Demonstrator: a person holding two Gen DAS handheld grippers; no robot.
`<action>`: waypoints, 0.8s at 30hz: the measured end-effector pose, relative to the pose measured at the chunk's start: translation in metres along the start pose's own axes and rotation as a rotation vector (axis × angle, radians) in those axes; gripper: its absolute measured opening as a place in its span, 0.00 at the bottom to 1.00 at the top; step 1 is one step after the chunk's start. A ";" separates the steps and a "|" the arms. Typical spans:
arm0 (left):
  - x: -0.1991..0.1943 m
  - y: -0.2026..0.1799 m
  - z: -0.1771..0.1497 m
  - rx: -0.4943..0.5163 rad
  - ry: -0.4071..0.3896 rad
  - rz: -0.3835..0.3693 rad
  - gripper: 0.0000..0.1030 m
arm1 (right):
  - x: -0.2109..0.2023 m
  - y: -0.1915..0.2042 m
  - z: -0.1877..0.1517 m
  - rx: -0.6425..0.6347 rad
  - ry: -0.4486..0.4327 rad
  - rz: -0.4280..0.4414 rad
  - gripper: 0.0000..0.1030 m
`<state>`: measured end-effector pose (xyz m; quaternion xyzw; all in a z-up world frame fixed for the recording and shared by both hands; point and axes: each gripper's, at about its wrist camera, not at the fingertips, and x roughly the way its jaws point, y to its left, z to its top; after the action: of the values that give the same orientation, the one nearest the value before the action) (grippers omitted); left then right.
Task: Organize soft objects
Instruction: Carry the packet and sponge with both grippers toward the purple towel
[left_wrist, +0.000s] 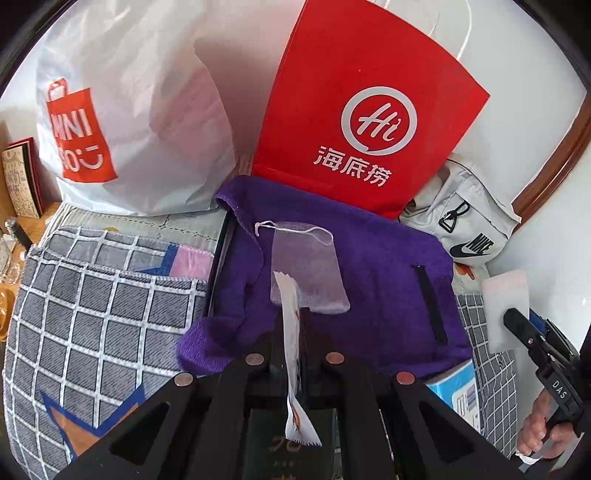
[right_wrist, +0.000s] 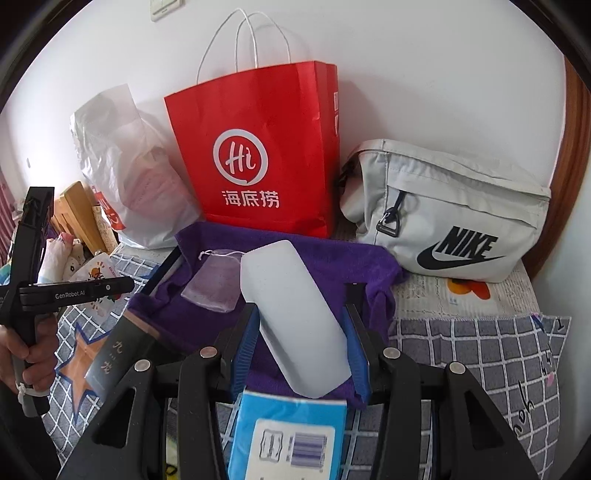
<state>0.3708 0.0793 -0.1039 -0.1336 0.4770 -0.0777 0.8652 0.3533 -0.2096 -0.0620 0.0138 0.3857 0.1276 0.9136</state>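
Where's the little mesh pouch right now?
The mesh pouch lies on the purple towel, centre of both views, just in front of the red bag.

The red paper bag bears a white ringed "Hi" and "海底捞"; the grey pouch reads "NIKE" above a swoosh; the white plastic bag shows "MINI" on an orange patch; the left gripper carries "GenRobot.AI"; the right gripper reads "DAS"; the dark box shows gold "九" and further unclear characters.
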 end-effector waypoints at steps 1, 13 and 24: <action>0.003 -0.001 0.003 0.001 0.001 -0.002 0.05 | 0.004 -0.001 0.002 -0.002 0.003 -0.002 0.44; 0.062 -0.019 0.024 -0.007 0.086 -0.033 0.05 | 0.072 -0.014 0.010 -0.007 0.088 -0.007 0.44; 0.106 -0.024 0.021 -0.051 0.196 -0.076 0.05 | 0.109 -0.023 -0.004 -0.013 0.190 -0.002 0.44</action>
<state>0.4447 0.0322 -0.1707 -0.1655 0.5557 -0.1109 0.8072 0.4285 -0.2057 -0.1442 -0.0047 0.4698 0.1301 0.8731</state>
